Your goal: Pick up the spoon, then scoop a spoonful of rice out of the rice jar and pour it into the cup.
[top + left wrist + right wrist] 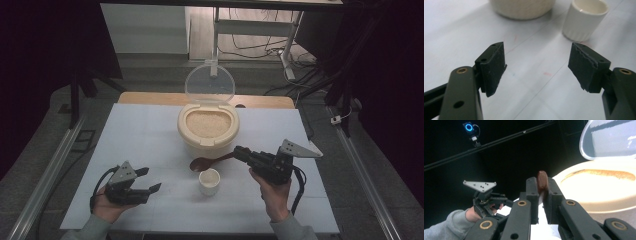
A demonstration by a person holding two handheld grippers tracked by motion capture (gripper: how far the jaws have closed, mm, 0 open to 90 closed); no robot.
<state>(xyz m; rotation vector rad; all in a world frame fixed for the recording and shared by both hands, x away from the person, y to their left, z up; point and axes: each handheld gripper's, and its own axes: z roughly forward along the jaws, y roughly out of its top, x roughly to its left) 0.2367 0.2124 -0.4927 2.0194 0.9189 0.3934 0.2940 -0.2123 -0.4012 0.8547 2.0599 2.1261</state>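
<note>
Left gripper (148,180) sits lower left of the high view, jaws spread with nothing between them; its own view shows bare white table (529,75) between the pads. From those jaws the small white cup (584,18) lies ahead and to the upper right, upright, mouth up, well apart from them; the rice container (522,8) fills the top edge beside it.

Moving right in the high view: cup (209,181) at centre, wooden spoon (207,161) just above it, long axis running left to right, bowl toward the left, handle going into my right gripper (241,152), clenched on it. Open container (208,125) with rice sits above. Right hand is nearer the rice.

Right gripper view adds what the high view lacks: the spoon (542,181) seen end-on between the jaws, and the raised clear lid (610,138).
</note>
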